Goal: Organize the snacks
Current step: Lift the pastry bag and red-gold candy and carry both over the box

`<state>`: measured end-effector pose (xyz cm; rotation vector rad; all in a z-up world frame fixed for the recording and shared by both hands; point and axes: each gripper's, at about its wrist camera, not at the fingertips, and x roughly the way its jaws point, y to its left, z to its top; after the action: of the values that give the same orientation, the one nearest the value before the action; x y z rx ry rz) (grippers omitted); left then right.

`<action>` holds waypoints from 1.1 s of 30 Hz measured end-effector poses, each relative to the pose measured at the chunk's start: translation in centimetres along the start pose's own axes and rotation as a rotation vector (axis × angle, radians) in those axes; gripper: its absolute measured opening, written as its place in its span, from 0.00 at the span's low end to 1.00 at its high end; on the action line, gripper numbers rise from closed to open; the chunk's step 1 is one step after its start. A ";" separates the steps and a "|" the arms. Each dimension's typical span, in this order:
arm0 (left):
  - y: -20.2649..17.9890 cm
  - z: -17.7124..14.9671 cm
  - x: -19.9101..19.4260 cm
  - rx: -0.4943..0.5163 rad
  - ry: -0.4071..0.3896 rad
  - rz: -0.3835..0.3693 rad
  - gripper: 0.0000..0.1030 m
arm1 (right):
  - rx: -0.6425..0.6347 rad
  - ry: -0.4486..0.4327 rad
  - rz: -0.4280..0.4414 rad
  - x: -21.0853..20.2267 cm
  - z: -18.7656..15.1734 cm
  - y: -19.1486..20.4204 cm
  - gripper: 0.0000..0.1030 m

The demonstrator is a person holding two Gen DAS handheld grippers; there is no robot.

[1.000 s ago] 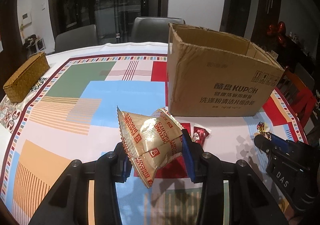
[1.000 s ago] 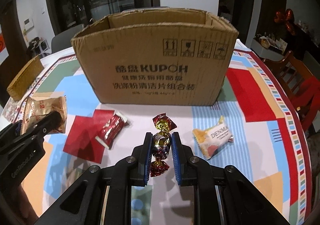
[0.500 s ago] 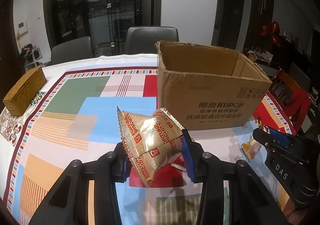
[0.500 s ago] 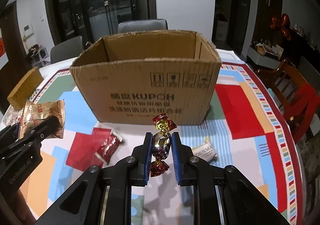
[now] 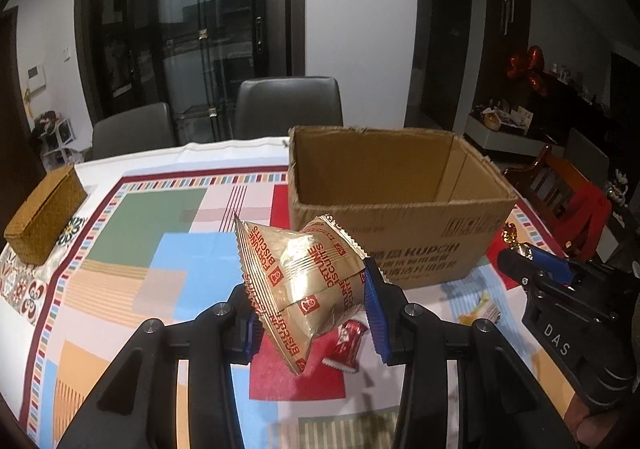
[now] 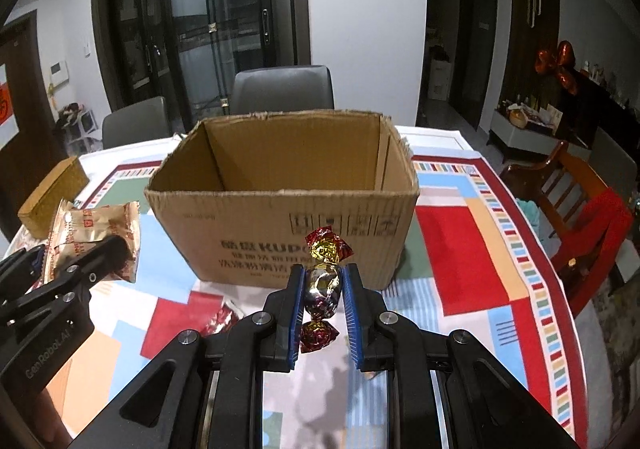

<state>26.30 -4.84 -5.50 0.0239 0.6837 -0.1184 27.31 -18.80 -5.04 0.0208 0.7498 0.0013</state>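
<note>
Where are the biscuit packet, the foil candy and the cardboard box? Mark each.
biscuit packet [image 5: 304, 281], left wrist view, gold front.
foil candy [image 6: 322, 283], right wrist view, silver middle.
cardboard box [image 6: 240, 225], right wrist view, front wall.

Biscuit packet [image 5: 308, 285]: gold foil, red lettering, crimped ends, puffed; tilted, raised above the table, near the box's front wall.

Foil candy [image 6: 322, 281]: gold and red twist wrapper, upright, twisted ends above and below; raised in front of the box.

Cardboard box [image 6: 248, 225]: brown, open top, flaps gone, ragged rim, dark print on the front; upright on the table, its floor hidden.

Red wrapper [image 5: 346, 341]: small, lying flat on the table.

Pale wrapped snack [image 5: 482, 309]: on the table by the box's front, partly seen.
</note>
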 end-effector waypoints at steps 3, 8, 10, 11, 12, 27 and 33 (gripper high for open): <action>-0.3 0.6 -0.2 0.007 -0.012 -0.008 0.41 | 0.000 -0.013 -0.002 -0.3 0.6 -0.1 0.20; -0.6 1.6 -0.4 0.014 -0.029 -0.018 0.41 | -0.003 -0.034 -0.004 -0.7 1.6 -0.2 0.20; -0.7 2.0 -0.5 0.015 -0.035 -0.022 0.41 | -0.003 -0.043 -0.005 -0.9 2.0 -0.2 0.20; -0.7 2.2 -0.5 0.014 -0.039 -0.024 0.41 | -0.003 -0.048 -0.005 -1.0 2.2 -0.2 0.20; -0.7 2.4 -0.5 0.013 -0.043 -0.026 0.41 | -0.004 -0.052 -0.005 -1.0 2.4 -0.2 0.20; -1.1 4.9 0.3 0.043 -0.076 -0.045 0.41 | 0.004 -0.097 -0.008 -1.3 5.0 -0.8 0.20; -1.1 5.7 0.9 0.054 -0.084 -0.048 0.41 | 0.001 -0.113 -0.013 -1.2 6.2 -1.0 0.20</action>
<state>30.51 -6.33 -1.63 0.0541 0.5972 -0.1826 30.67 -19.89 0.26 0.0170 0.6366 -0.0127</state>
